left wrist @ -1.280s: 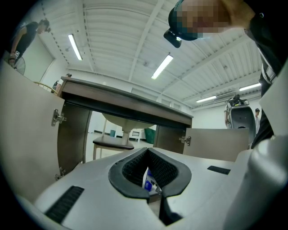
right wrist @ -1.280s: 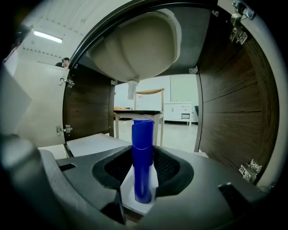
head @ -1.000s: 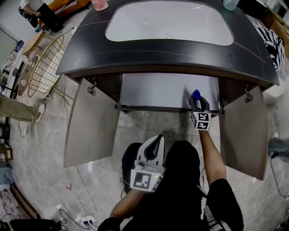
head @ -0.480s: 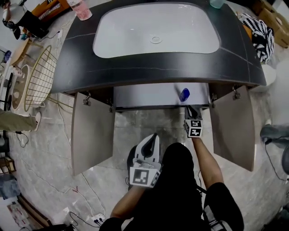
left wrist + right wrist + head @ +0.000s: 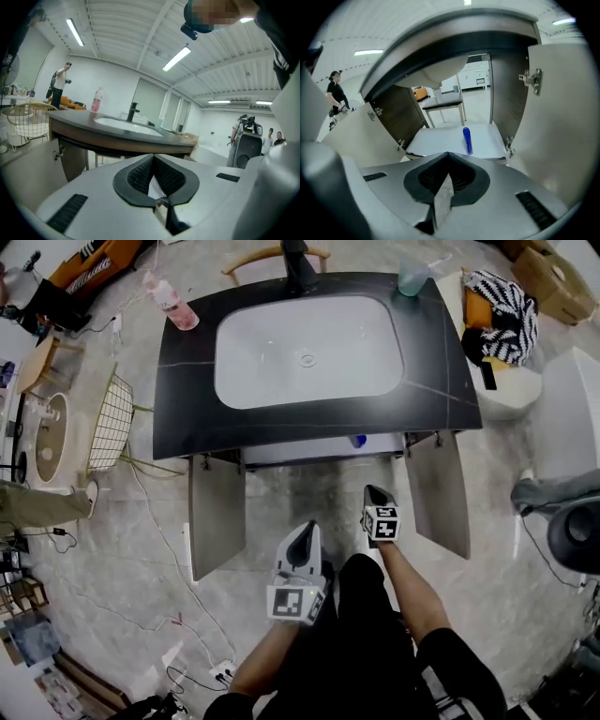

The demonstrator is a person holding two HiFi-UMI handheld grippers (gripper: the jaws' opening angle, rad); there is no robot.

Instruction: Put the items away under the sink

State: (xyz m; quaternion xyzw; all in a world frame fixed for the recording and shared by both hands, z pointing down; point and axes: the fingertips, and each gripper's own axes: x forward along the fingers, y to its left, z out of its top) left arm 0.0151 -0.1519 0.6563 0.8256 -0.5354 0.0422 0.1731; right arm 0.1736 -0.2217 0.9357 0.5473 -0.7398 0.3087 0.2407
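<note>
Lying on the under-sink shelf [image 5: 436, 140]: blue tube [image 5: 467, 139], right of centre.
Both empty: left tongs [image 5: 308, 531] clenched; right tongs [image 5: 374, 493] have just been closing, now clenched on nothing, near the open cabinet.

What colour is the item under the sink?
The item is blue; clearest in right gripper view.

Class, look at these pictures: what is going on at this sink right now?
A person stands before the sink cabinet, its doors open, with a gripper in each hand. A blue tube-shaped item lies on the shelf under the sink, touched by neither gripper. The right gripper has just closed its jaws with nothing between them; the left gripper is shut and empty too. A pink bottle sits on the countertop.
</note>
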